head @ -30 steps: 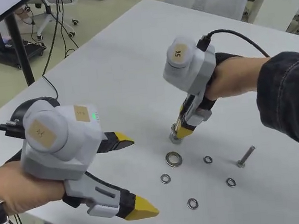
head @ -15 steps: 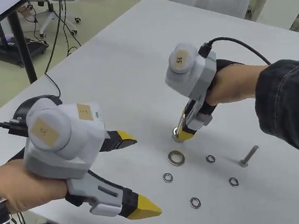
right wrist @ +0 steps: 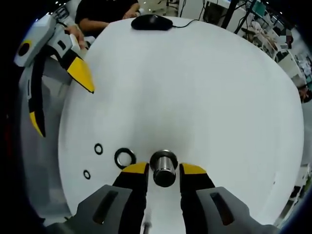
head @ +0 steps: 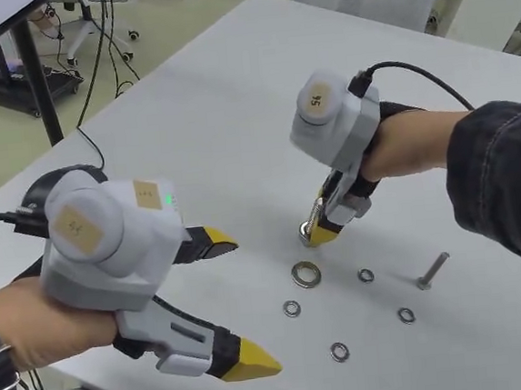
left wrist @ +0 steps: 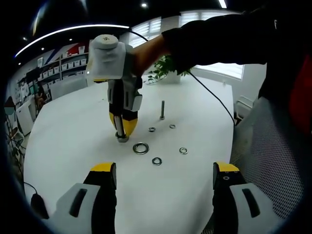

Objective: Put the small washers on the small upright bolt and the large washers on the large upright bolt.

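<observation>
1. Right hand-held gripper (head: 319, 234): jaws clamped on the large bolt (right wrist: 164, 166). The bolt stands upright with its base on the white surface (head: 217, 117).
2. Left hand-held gripper (left wrist: 164, 168): jaws wide, nothing between them. In the head view it sits at 8 o'clock of the large bolt, well apart.
3. Bolts: 2. The small bolt (head: 431, 271) stands upright on its head at 4 o'clock of the large bolt.
4. Large washers: 1. The large washer (head: 306, 274) lies flat just beside the large bolt at 6 o'clock.
5. Small washers (head: 291, 308): 4, all flat on the surface. From the large washer they lie at 7, 5, 4 and 3 o'clock; the 3 and 4 o'clock ones are between it and the small bolt.
</observation>
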Motion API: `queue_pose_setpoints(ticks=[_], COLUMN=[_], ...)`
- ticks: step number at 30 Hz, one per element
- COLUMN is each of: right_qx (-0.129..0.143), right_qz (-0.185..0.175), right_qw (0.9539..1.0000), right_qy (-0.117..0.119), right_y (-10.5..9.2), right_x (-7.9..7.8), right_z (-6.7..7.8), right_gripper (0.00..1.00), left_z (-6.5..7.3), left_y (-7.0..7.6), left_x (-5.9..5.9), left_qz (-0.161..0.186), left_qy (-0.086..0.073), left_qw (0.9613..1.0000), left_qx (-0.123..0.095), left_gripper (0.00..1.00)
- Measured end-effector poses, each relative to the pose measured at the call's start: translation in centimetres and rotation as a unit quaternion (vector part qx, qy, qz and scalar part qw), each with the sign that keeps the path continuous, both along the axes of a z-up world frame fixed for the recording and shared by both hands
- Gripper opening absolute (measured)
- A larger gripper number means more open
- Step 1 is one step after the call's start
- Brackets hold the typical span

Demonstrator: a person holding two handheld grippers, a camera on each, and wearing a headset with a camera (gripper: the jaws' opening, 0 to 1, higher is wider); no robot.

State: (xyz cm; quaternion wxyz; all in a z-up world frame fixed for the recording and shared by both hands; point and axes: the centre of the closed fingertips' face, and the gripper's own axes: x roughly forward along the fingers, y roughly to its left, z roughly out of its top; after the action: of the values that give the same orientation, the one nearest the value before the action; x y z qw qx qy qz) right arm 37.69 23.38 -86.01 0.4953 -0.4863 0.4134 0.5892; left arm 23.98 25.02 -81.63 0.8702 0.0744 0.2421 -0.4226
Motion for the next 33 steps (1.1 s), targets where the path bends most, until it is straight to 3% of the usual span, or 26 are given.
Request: queue_pose_setpoints(ticks=[13,23,33], right_qx=[0.002,0.003,0.007], right_qz=[-0.004,-0.008,-0.006], right_qw=[0.9999,0.9998,0.9999], right_qy=[-0.013,-0.016,-0.008], right_y=[-1.8,-3.2,-3.6], right_x=[-0.1,-1.0,-3.1], right_z=[1.0,1.4,0.8], right_gripper=[0.29,0.29,0.29], left_z=[0.1,0.1,0.1], left_y=[-0.1,-0.2,-0.1], left_x=[0.0,0.0,-0.2], left_qz=[-0.004,-0.006,-0.009], left_qy=[-0.002,-0.004,-0.005], left_qw=[1.0,1.0,0.9999], left_qx=[0.001,0.002,0.004], left_gripper=[0.81,0.81,0.81])
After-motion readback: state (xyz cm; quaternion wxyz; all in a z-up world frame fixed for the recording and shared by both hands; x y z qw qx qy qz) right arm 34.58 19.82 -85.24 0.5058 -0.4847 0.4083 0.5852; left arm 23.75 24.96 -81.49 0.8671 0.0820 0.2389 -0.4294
